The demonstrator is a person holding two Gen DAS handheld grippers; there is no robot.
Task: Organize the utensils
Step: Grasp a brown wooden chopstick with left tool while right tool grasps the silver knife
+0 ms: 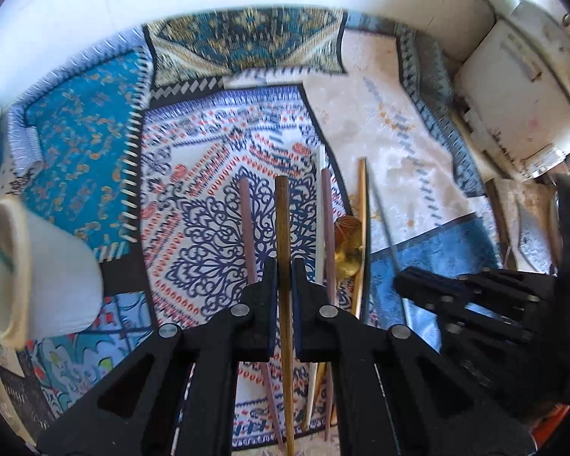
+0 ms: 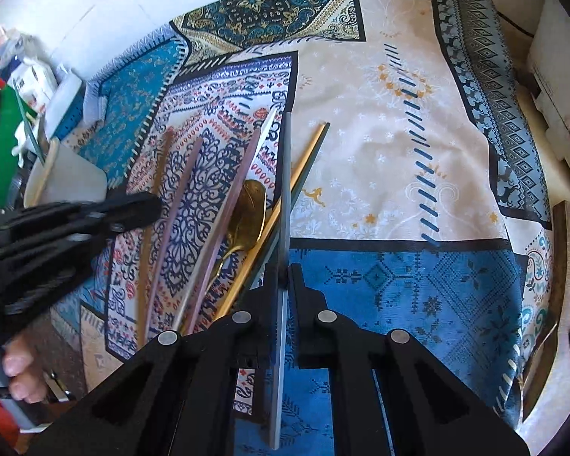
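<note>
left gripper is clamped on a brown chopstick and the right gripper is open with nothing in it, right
Not quite. The left gripper is indeed shut on the brown chopstick, but the right gripper is not open: the right wrist view shows it closed on a grey chopstick.

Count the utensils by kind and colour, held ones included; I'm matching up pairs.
Pink chopsticks: 2
White chopstick: 1
Gold chopstick: 1
Dark chopstick: 1
Brown chopstick: 1
Grey chopstick: 1
Gold spoon: 1
Total: 8
</note>
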